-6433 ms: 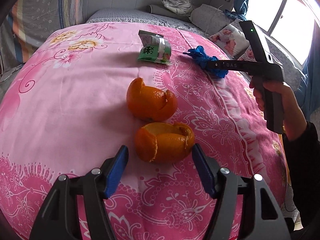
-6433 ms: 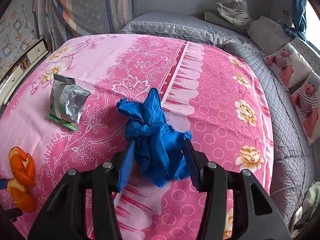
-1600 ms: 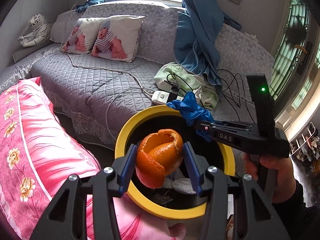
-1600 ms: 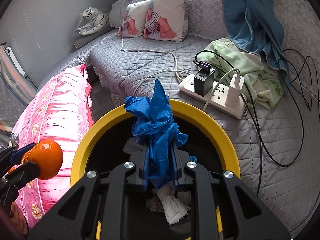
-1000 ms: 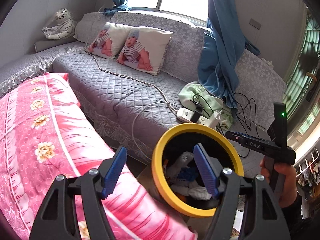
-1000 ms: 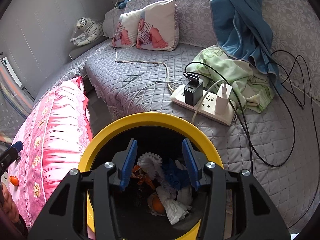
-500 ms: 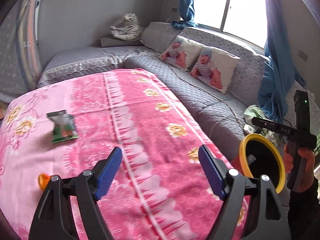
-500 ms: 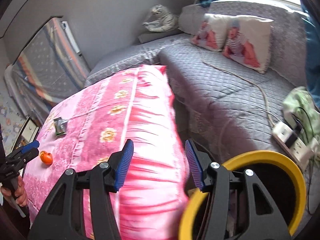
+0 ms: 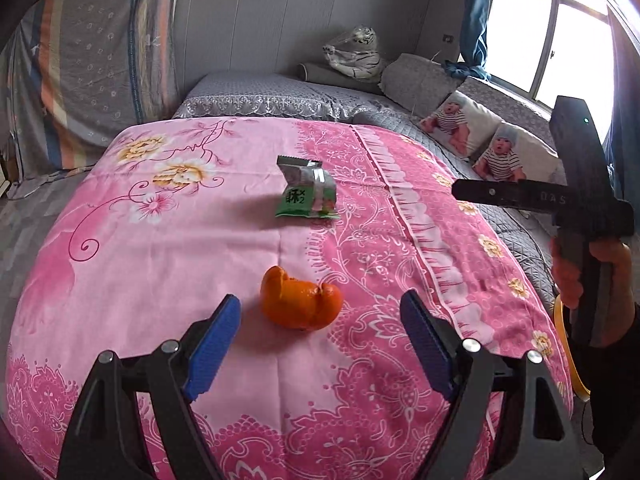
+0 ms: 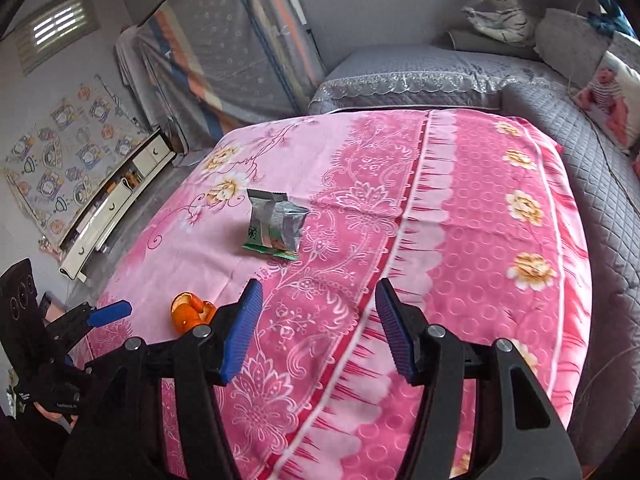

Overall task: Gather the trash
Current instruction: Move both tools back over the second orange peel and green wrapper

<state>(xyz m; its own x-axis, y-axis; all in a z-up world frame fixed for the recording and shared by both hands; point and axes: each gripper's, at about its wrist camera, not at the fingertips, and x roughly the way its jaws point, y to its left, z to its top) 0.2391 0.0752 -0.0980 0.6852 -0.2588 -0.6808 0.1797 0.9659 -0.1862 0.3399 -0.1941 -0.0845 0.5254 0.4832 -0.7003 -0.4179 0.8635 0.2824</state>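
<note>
Two pieces of trash left on the pink bedspread [image 9: 168,264]: an orange peel [image 9: 301,303] and, at 12 o'clock from it and well apart, a green-and-silver snack wrapper [image 9: 306,194]. Left gripper [image 9: 320,344] spread wide, nothing between the blue pads, the peel just ahead of the gap and slightly toward 11 o'clock. Right gripper [image 10: 318,330] half spread, jaws just opening further, empty too, wrapper [image 10: 275,225] at about 11 o'clock from it and not yet near. Likely trouble: peel hollow and springy, so prone to fold or squirt out under a hard squeeze, or to drag a pinch of soft cloth along. Wrapper light and crinkled, apt to slide away from a one-sided touch. Yellow bin rim [image 9: 564,344] only just visible at 3 o'clock past the bed edge.
</note>
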